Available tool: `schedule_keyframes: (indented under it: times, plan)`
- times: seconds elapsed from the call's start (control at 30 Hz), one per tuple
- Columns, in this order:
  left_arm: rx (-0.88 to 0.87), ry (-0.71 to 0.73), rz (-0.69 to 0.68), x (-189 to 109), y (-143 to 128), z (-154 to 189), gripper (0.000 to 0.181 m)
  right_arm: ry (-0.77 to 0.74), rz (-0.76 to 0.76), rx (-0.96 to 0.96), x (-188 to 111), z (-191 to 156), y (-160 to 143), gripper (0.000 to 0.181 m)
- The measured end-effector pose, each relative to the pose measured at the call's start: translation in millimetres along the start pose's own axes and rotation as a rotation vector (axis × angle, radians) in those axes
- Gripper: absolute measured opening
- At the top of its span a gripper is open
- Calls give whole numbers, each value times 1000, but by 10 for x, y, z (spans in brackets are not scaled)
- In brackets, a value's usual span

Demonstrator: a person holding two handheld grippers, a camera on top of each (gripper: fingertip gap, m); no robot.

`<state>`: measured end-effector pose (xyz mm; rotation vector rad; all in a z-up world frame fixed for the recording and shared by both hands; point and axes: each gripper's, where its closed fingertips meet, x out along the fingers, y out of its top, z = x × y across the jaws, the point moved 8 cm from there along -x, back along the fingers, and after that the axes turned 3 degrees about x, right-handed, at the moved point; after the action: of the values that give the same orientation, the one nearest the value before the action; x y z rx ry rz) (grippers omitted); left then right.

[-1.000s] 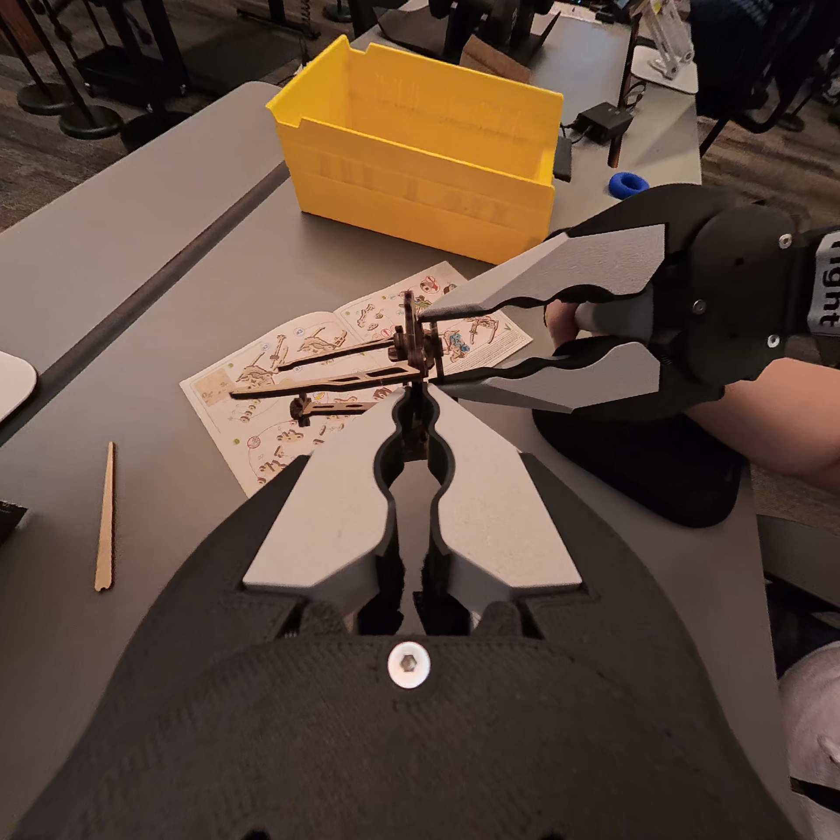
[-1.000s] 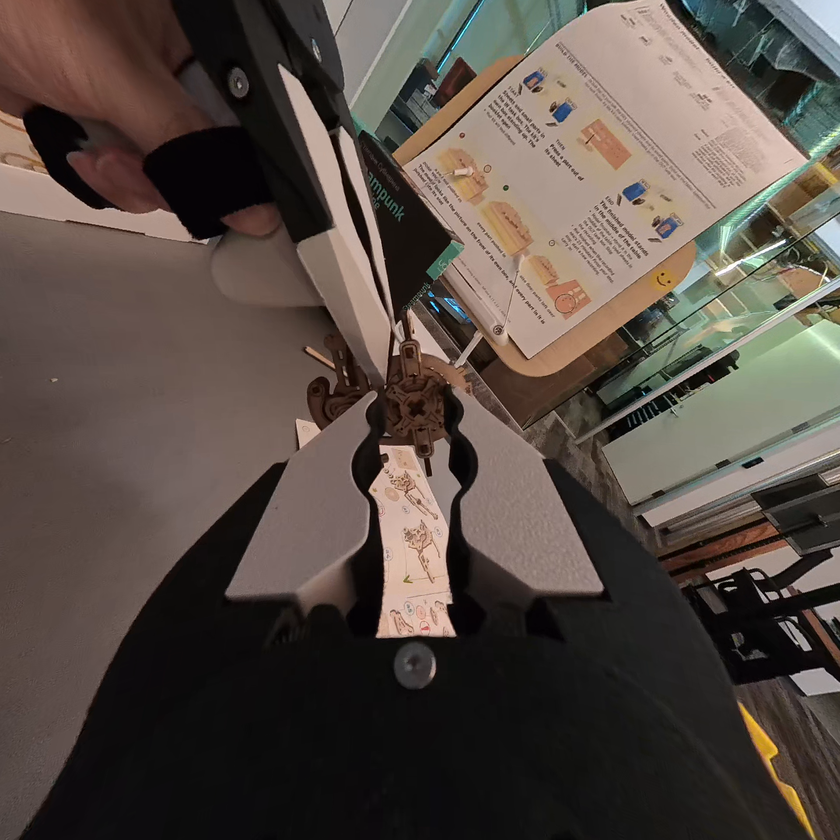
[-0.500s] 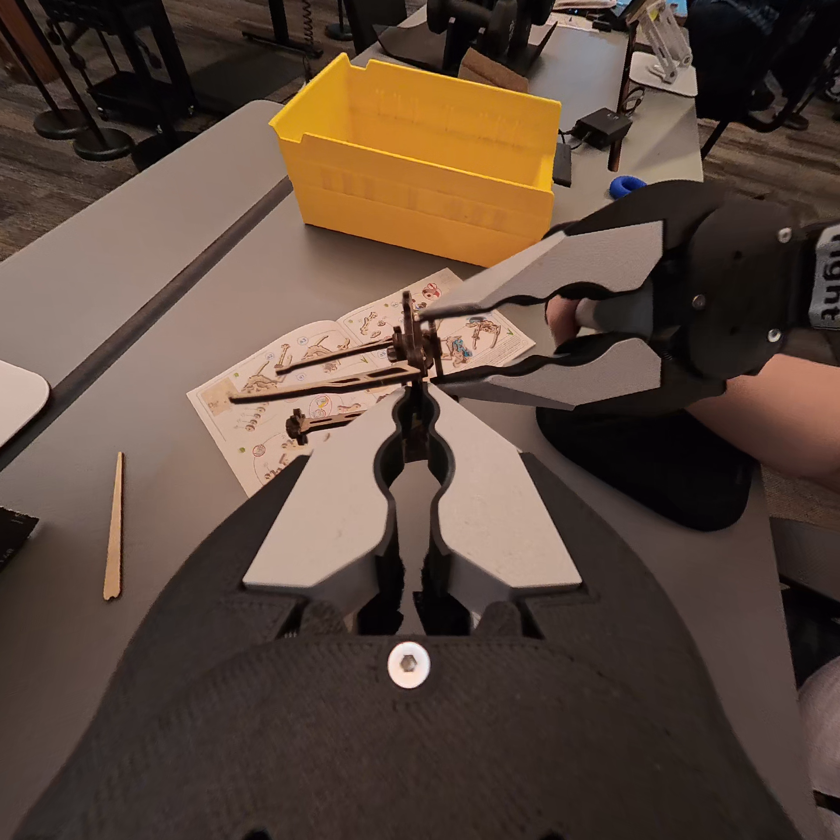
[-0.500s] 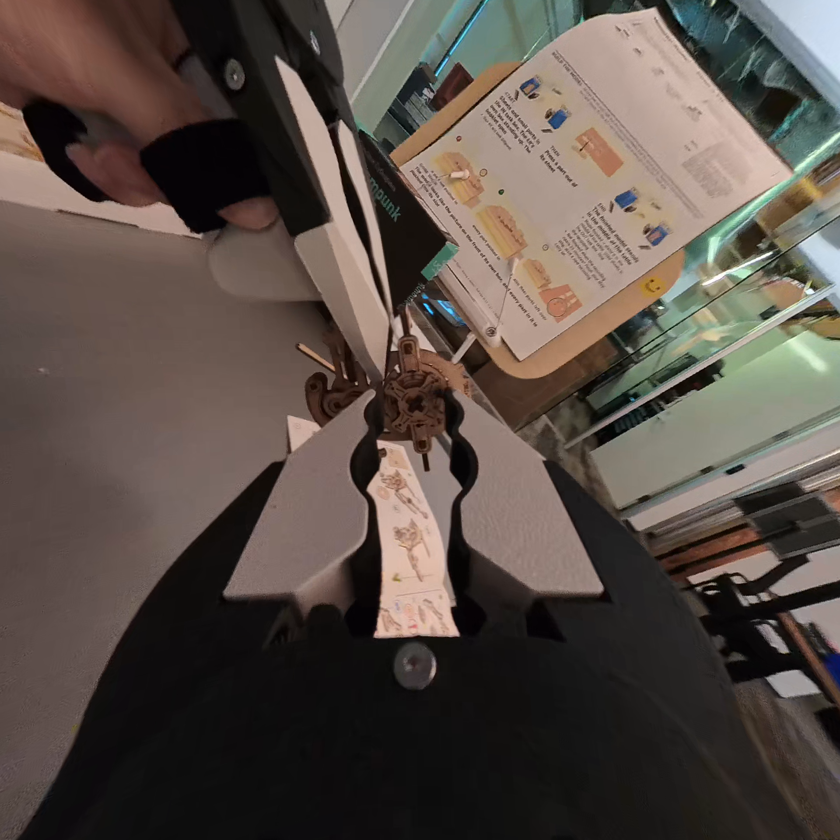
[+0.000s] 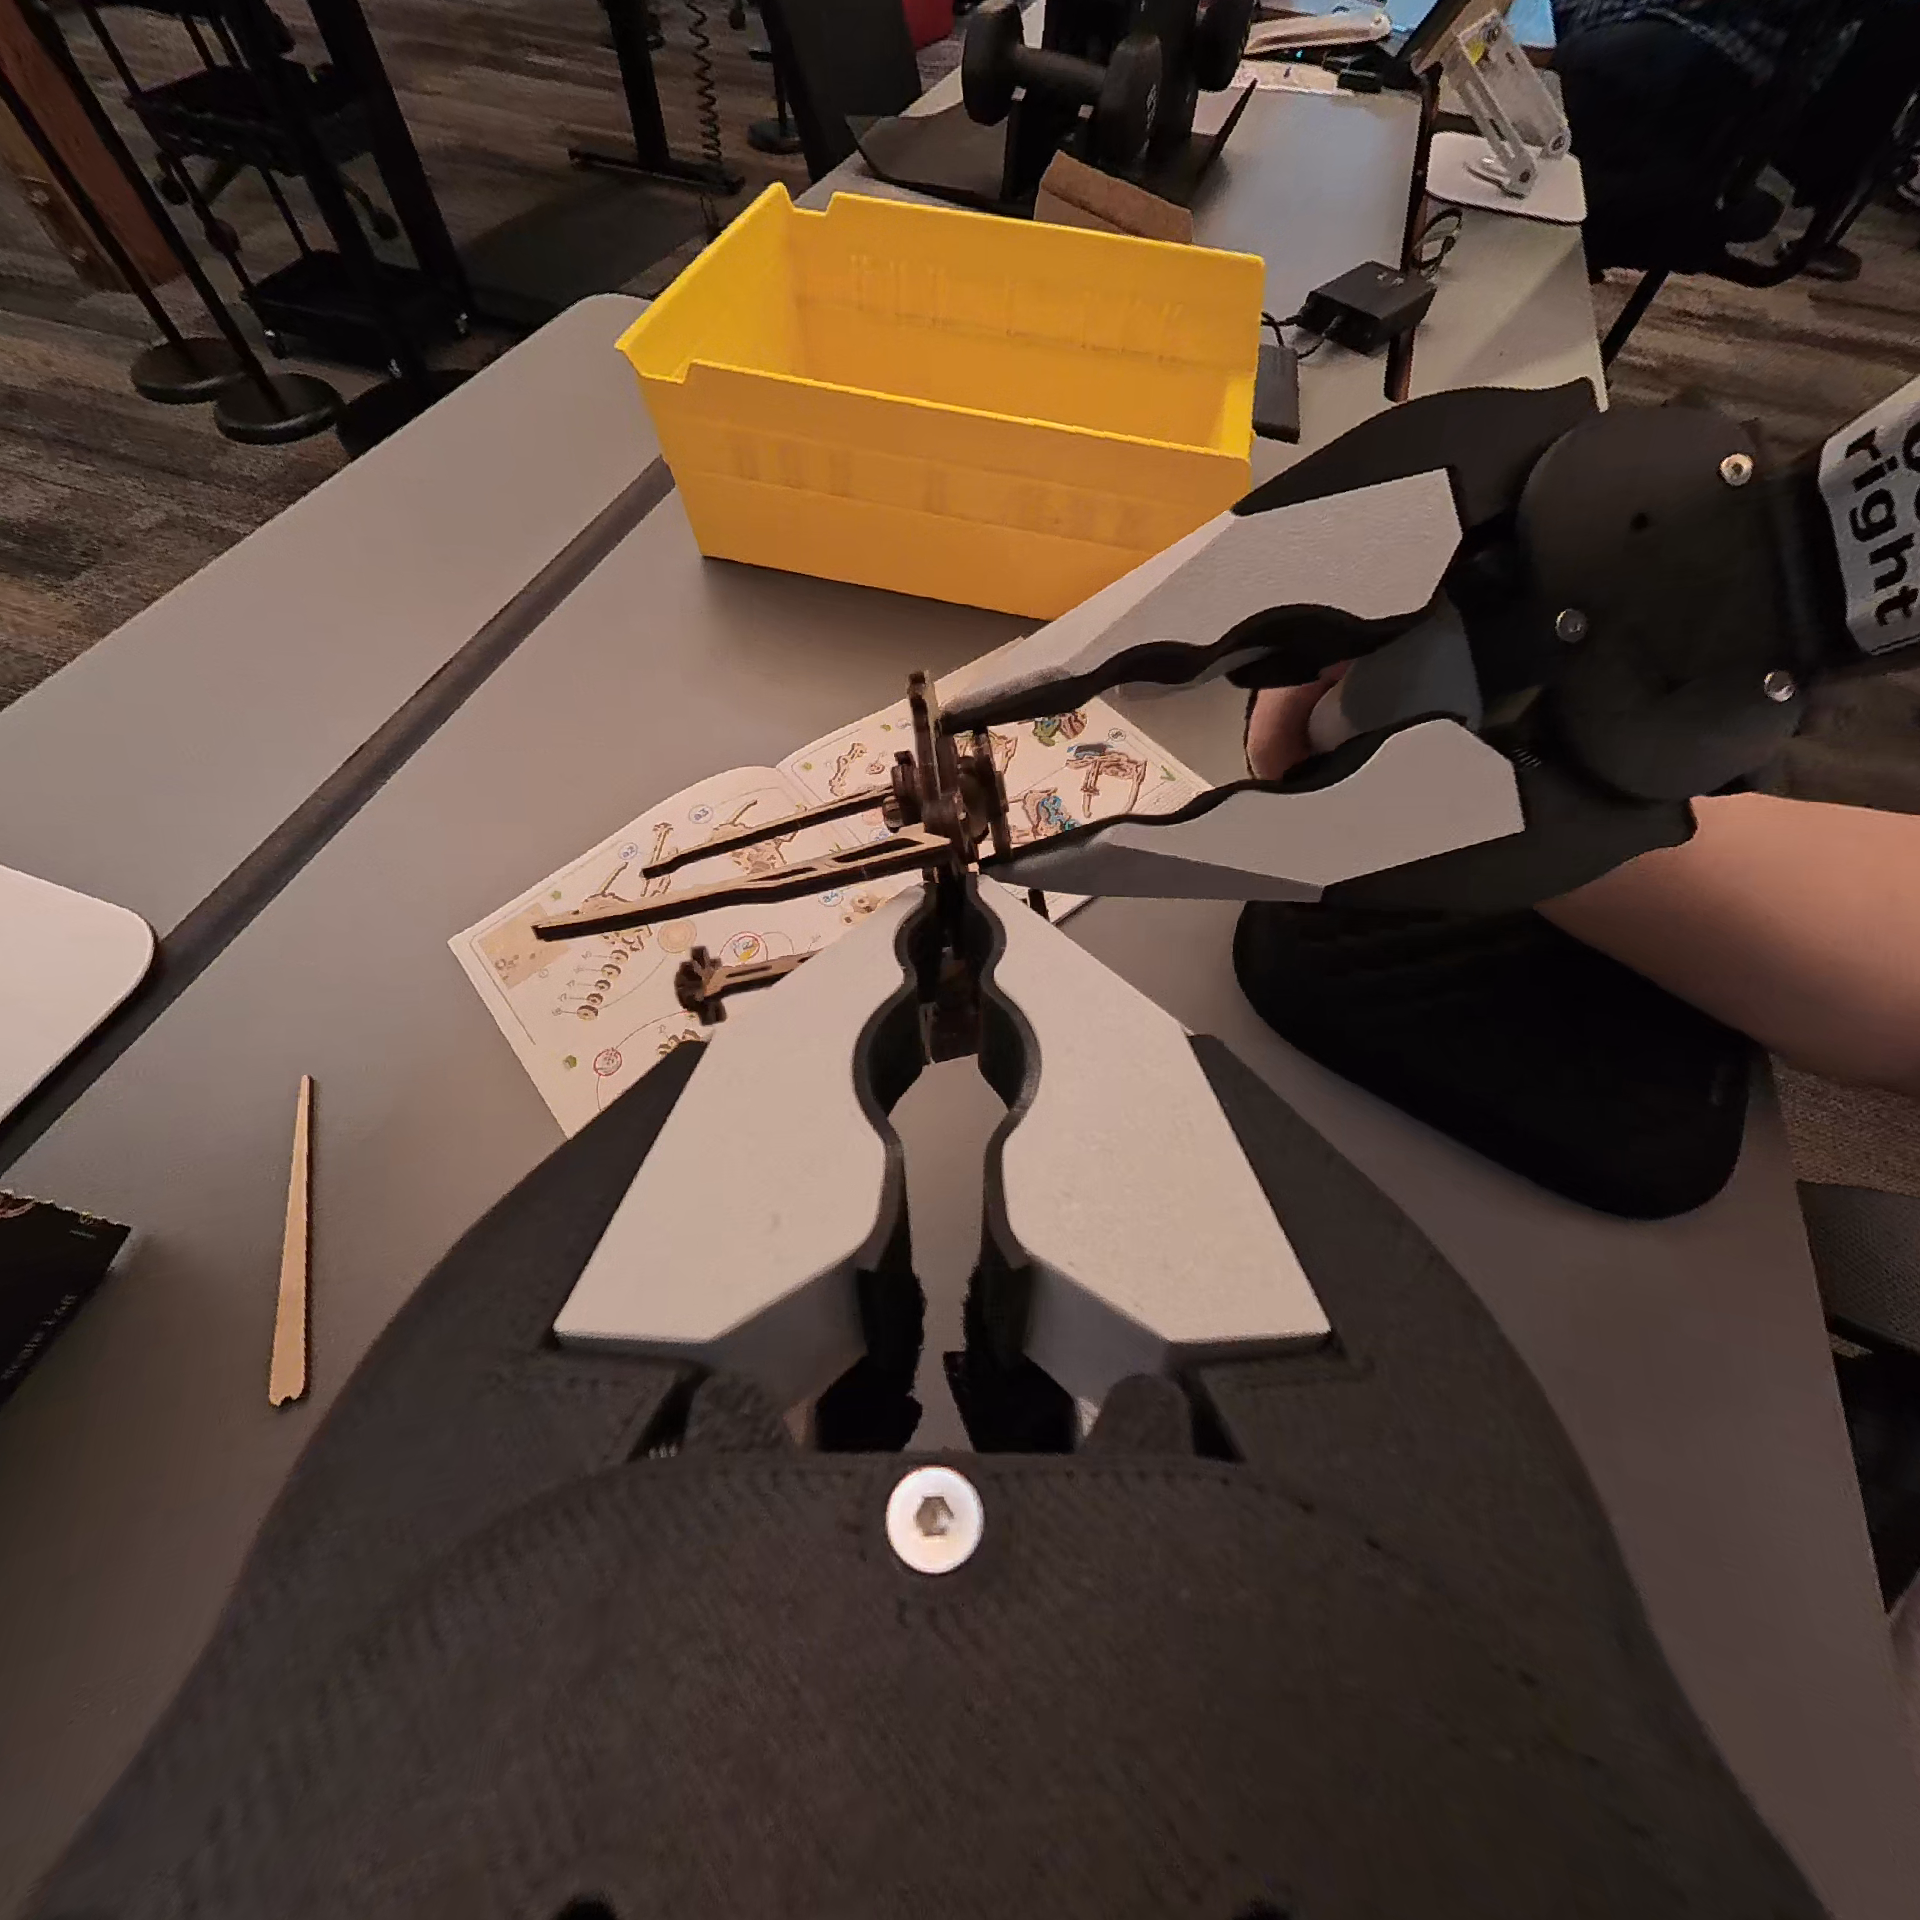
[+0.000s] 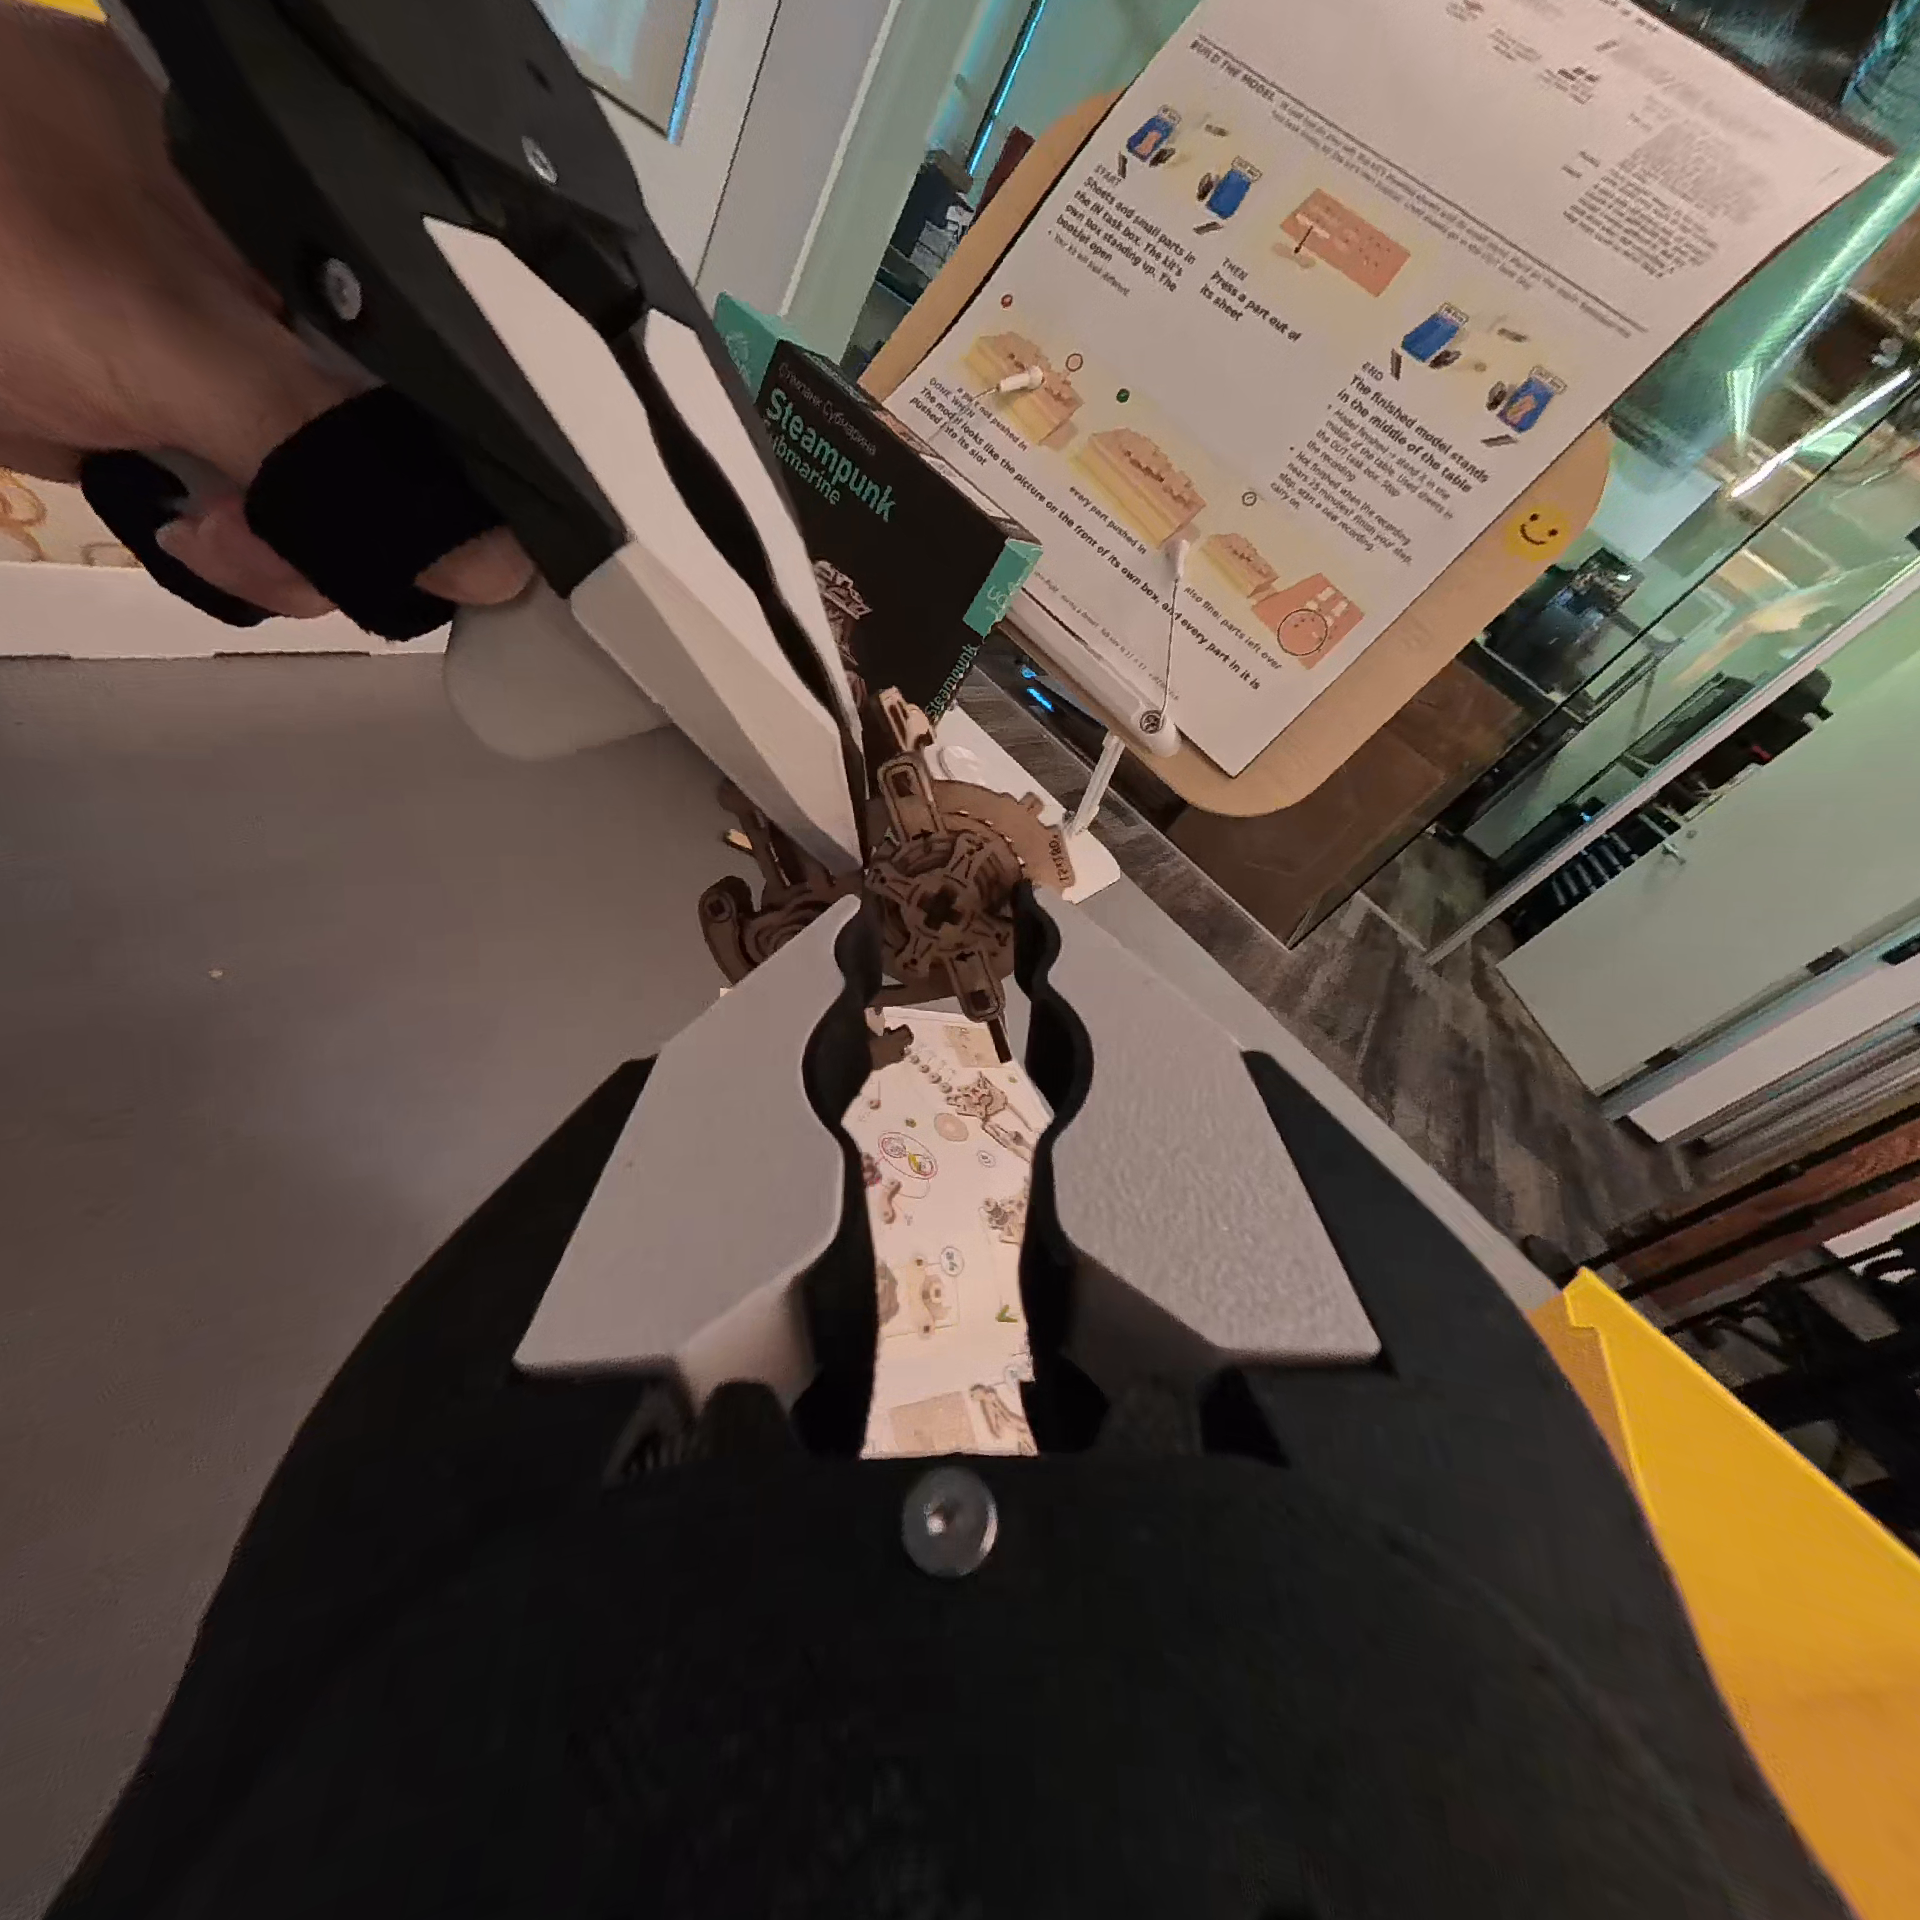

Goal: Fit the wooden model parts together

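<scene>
A dark wooden model (image 5: 748, 888) with long thin struts and a round slotted hub (image 6: 940, 899) is held above the table between both grippers. My left gripper (image 5: 948, 902) is shut on a thin upright wooden piece under the hub. My right gripper (image 6: 940, 925) comes in from the right and is shut on the hub's rim; it also shows in the left wrist view (image 5: 966, 790). The left gripper shows in the right wrist view (image 6: 854, 831) with its tips against the hub. The joint between the two held pieces is hidden by the fingertips.
An open instruction booklet (image 5: 644, 966) lies under the model. A yellow bin (image 5: 935, 436) stands behind it. A loose wooden stick (image 5: 291, 1247) lies at the left, a black pad (image 5: 1486, 1060) at the right. The kit box (image 6: 883, 540) and an instruction board (image 6: 1299, 343) stand beyond. Only a small space, under 4 cm, lies between the two pairs of fingers.
Both grippers keep their hold on the model. The pair has shifted and tilted slightly, so the yellow bin sits lower in the left view and enters the right view's corner.
</scene>
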<state>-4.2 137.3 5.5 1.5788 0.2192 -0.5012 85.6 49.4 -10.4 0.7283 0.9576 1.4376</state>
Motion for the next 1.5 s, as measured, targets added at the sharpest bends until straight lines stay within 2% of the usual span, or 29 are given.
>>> schedule_keyframes:
  times: [0.37,0.77,0.9,1.13,1.33,1.5]
  plan:
    - [-86,-54,44,-21,4,-33,0,38,33,248,-5,63,16,19]
    - [-96,-53,46,8,-13,-37,0,2,2,107,-4,41,12,19]
    - [-78,-22,56,19,-1,-28,0,29,24,289,11,91,-14,19]
    - [-52,36,53,29,5,-13,2,28,30,436,40,104,-40,18]
    - [-40,52,54,53,2,3,2,68,53,643,59,138,-86,13]
    - [-14,75,46,23,9,-17,0,85,70,485,53,123,-47,15]
